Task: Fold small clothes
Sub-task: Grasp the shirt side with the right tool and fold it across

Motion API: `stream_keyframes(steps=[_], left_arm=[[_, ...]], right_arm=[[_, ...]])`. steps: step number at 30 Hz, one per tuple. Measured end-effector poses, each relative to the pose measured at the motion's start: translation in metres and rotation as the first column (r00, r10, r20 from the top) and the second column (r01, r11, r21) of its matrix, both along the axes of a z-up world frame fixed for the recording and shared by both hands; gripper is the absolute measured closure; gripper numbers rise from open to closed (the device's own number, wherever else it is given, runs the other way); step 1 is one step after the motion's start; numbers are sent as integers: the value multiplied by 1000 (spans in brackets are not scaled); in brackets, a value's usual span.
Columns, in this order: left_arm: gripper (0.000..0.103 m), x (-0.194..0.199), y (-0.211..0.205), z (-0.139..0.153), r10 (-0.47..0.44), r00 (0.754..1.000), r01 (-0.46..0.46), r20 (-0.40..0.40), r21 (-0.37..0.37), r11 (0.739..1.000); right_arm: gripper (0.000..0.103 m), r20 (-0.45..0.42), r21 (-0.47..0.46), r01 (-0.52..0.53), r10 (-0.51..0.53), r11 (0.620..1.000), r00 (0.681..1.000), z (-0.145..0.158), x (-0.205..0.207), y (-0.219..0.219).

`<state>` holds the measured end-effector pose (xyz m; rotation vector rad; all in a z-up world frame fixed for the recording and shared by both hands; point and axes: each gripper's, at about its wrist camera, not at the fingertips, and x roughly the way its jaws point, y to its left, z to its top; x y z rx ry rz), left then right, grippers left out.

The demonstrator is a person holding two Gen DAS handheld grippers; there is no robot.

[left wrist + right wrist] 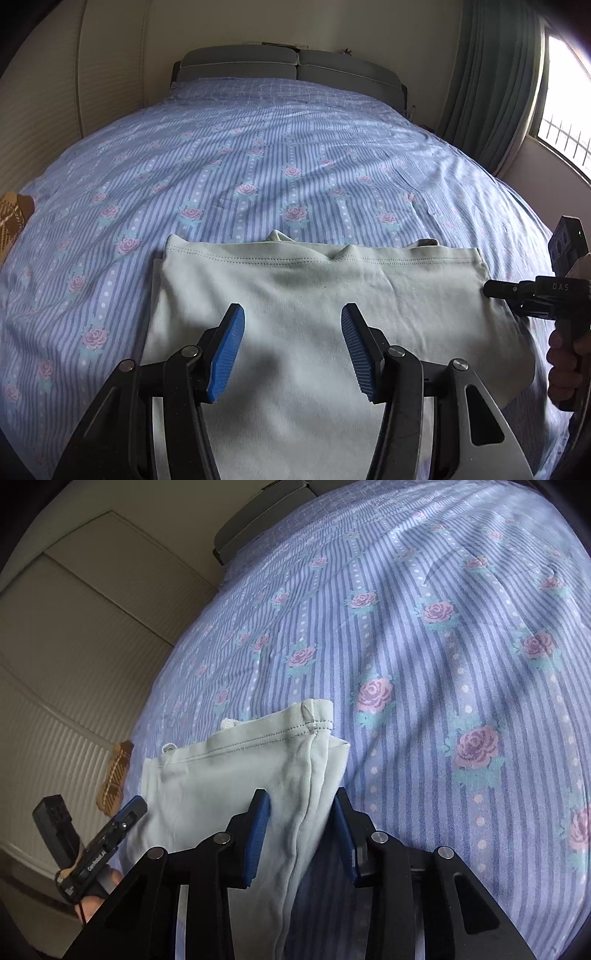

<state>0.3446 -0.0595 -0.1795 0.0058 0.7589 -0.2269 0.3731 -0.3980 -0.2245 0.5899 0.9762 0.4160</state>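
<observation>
A pale green garment (295, 280) lies flat on the bed, its stitched hem toward the headboard. My left gripper (291, 314) hovers over its near middle with the blue pads (227, 354) wide apart and nothing pinched. At the garment's right edge is my right gripper (491, 290), held by a hand (561, 369). In the right wrist view, the folded right edge of the garment (221, 775) runs up between the right gripper's (300, 797) pads; fabric touches near the tips, but bedsheet shows beside the right pad lower down. The left gripper (135, 805) shows at lower left.
The bed carries a blue striped sheet with pink roses (258, 166) and a grey headboard (291, 66). A brown plaid item (13, 214) lies at the bed's left edge. Pale wardrobe doors (74, 627) stand left; a green curtain (491, 92) and window (565, 110) are right.
</observation>
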Motion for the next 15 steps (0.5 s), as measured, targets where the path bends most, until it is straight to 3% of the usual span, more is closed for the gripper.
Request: stream_keyframes(steps=[2, 3, 5, 7, 11, 15], left_arm=[[49, -8, -12, 5, -37, 998, 33, 55, 76, 997], [49, -9, -14, 6, -45, 997, 40, 64, 79, 996], [46, -4, -7, 8, -22, 999, 21, 43, 16, 1000], [46, 2, 5, 7, 17, 1000, -16, 17, -61, 998], [46, 8, 19, 6, 64, 998, -64, -2, -71, 995], [46, 4, 25, 16, 68, 998, -66, 14, -76, 995]], right_arm=[[75, -13, 31, 6, -5, 1000, 1000, -4, -1, -5], [75, -13, 36, 11, -10, 999, 1000, -6, -1, -4], [77, -19, 13, 22, -21, 1000, 1000, -6, 2, 1], [87, -22, -29, 51, -52, 998, 998, 1, 4, 8], [94, 20, -159, 67, -65, 985, 998, 17, -4, 33], [94, 57, -213, 125, -115, 969, 992, 35, -12, 50]])
